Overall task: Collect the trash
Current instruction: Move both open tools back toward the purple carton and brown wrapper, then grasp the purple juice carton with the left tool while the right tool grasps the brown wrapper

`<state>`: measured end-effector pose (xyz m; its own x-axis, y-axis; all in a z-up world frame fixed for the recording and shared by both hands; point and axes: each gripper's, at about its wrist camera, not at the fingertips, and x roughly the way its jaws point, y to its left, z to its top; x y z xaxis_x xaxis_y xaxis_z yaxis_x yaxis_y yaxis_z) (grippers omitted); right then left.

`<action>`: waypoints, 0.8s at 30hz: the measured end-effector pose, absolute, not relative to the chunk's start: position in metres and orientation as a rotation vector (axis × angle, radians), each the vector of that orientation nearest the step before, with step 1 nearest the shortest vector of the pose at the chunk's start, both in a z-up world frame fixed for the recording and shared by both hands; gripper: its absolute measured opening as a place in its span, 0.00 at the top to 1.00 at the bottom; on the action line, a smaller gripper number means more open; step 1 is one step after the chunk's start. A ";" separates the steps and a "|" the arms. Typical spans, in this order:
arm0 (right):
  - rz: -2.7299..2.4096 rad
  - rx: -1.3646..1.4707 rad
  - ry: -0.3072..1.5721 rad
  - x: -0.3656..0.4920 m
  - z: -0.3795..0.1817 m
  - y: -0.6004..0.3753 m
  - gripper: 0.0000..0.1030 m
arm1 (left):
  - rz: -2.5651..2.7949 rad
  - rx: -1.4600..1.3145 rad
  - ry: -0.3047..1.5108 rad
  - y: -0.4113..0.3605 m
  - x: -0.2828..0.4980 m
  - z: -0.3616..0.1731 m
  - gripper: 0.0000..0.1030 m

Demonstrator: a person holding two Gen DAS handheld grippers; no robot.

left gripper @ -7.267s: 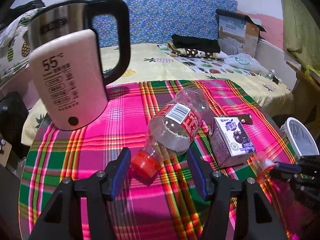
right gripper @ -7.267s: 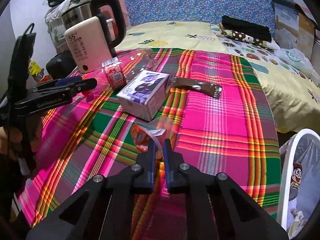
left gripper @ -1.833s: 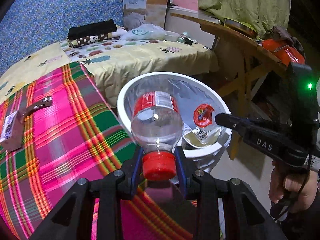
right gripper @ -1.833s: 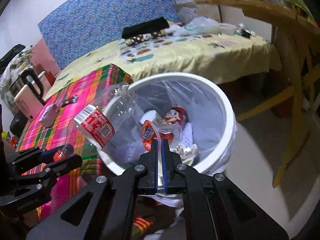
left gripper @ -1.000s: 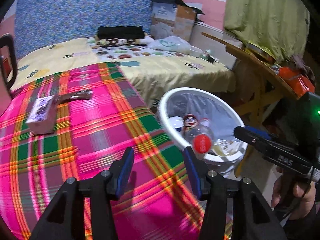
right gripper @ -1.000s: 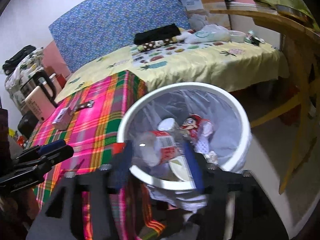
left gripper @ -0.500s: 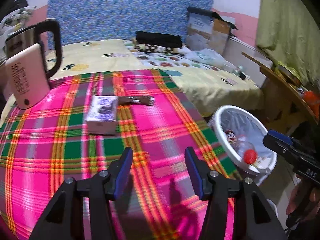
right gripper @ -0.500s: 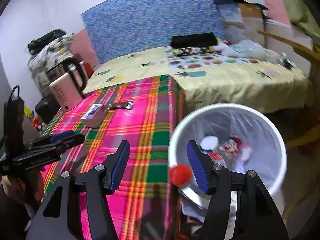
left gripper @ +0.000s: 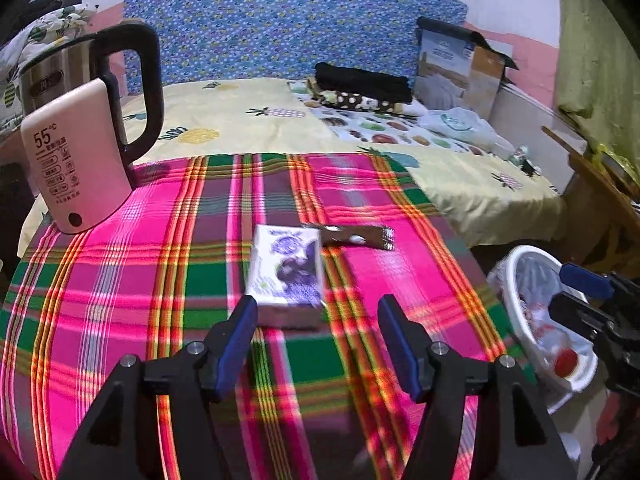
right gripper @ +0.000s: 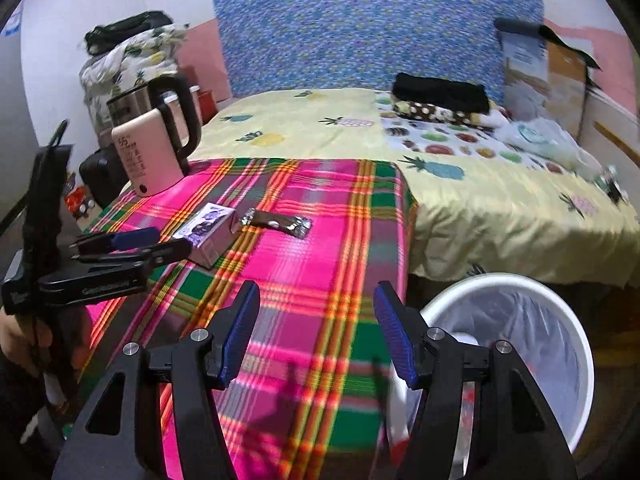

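Trash remaining: one juice carton, purple and white, and one dark foil wrapper, both on the counter under a pink-and-green plaid cloth.

Left wrist view. Left tool: jaws have just been opening, now well apart, nothing between them. Carton lies flat directly ahead of the tool, just beyond the left fingertip, long axis running away from the camera, roughly in line with the fingers. Wrapper sits just past the carton's far right corner, long axis crosswise. White bin, lined, stands off the counter's right edge, already holding a red-capped bottle. Kettle at far left corner. Bed with yellow pineapple sheet and blue patterned headboard beyond.

Right wrist view. Right tool: jaws spread wide, empty, hanging over the counter's near right edge beside the bin. Carton and wrapper lie well ahead and to the left; left tool is right at the carton. Judgement: the left hand is the nearer one for the carton; the wrapper is open to either.
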<state>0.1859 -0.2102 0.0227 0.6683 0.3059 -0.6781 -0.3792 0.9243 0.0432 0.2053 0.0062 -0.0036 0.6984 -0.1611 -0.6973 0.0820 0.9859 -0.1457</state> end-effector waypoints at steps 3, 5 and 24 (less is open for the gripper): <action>0.403 -0.130 0.761 0.198 0.019 -0.202 0.41 | -0.112 -0.106 0.814 0.010 0.221 -0.015 0.36; 0.410 -0.143 0.771 0.206 0.017 -0.198 0.41 | -0.080 -0.086 0.808 0.011 0.227 -0.019 0.33; 0.562 -0.289 0.855 0.277 -0.008 -0.147 0.41 | -0.060 -0.121 0.834 0.045 0.249 -0.029 0.34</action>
<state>0.2769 -0.1468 -0.0084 0.5239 0.3493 -0.7768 -0.5741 0.8185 -0.0191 0.2492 0.0447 -0.0292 0.6710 -0.1009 -0.7346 0.0058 0.9914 -0.1309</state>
